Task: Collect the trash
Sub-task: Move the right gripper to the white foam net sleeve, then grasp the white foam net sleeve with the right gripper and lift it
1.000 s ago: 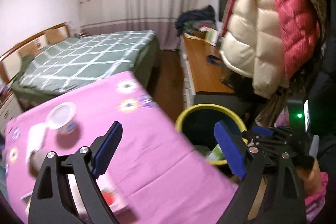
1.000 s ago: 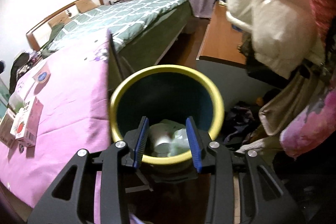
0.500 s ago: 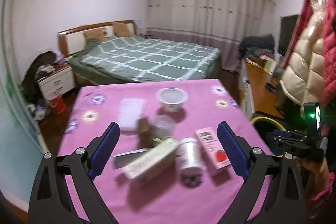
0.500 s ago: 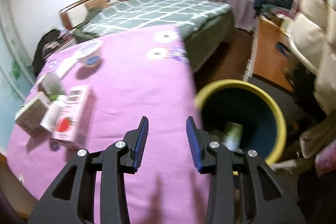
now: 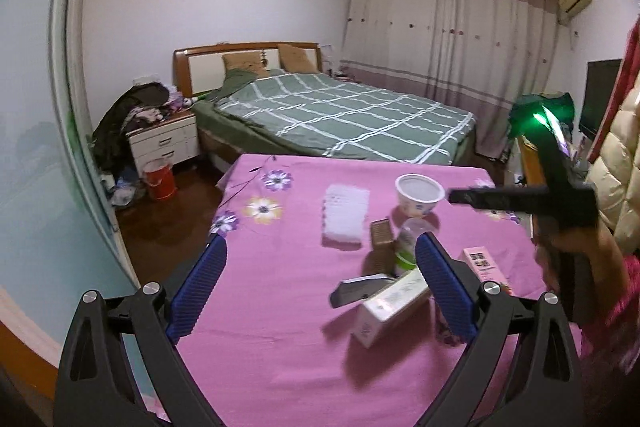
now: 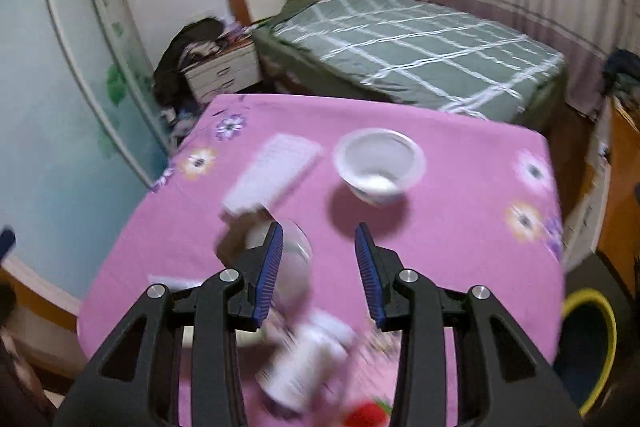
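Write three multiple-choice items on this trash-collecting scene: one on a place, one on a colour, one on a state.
1. Where is the bin?
A. on the bed
B. on the floor beside the table
C. on the nightstand

2. What colour is the tablecloth?
A. green
B. white
C. pink

3. How does the white cup stand?
A. upright, mouth up
B. upside down
C. crushed flat

Key: 1 B, its yellow rim shows below the table's edge; 2 C, pink with flowers; 3 A, its open mouth faces up.
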The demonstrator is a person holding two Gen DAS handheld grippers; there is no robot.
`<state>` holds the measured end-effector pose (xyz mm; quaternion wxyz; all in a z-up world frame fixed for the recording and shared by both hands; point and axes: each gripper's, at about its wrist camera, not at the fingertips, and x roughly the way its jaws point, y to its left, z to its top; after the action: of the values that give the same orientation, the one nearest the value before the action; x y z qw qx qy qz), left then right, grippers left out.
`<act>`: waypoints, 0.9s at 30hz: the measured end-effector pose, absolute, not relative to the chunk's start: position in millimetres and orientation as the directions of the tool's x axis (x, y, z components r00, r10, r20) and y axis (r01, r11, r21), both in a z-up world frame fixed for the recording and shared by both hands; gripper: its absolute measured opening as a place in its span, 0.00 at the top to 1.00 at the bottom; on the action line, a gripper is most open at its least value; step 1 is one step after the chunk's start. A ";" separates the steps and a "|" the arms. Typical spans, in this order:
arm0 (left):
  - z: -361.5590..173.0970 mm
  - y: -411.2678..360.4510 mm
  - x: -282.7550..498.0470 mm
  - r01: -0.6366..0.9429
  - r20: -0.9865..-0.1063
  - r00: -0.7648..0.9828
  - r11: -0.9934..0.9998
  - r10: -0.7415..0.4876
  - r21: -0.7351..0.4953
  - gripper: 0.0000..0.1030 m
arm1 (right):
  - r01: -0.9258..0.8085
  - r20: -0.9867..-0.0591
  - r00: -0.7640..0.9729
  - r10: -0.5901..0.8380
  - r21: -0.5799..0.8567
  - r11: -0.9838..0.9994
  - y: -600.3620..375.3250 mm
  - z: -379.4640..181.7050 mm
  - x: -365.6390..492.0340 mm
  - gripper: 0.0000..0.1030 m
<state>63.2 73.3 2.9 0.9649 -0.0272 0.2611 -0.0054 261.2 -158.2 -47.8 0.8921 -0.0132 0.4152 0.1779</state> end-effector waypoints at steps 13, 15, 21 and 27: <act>-11.5 90.7 81.1 -0.052 -0.535 0.845 0.997 0.011 -0.061 0.09 | -0.301 -0.923 0.289 0.254 0.165 0.939 -54.7 -103.5 410.6 0.65; -13.3 92.8 82.3 -0.055 -0.539 0.842 0.997 0.013 -0.061 0.09 | -0.282 -0.934 0.258 0.245 0.170 0.944 -50.5 -114.0 421.6 0.65; -16.5 102.1 81.6 -0.076 -0.538 0.842 0.995 0.031 -0.063 0.09 | -0.247 -0.970 0.198 0.140 0.088 0.965 -33.0 -144.1 444.3 0.51; -18.4 108.1 81.1 -0.088 -0.541 0.840 0.993 0.034 -0.075 0.09 | -0.269 -0.976 0.202 0.078 0.022 0.963 -18.8 -158.2 443.4 0.51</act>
<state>81.1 108.1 -18.4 0.9580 -0.0484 0.2807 0.0317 443.4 -18.8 -158.2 0.7713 -0.0767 0.6218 0.1124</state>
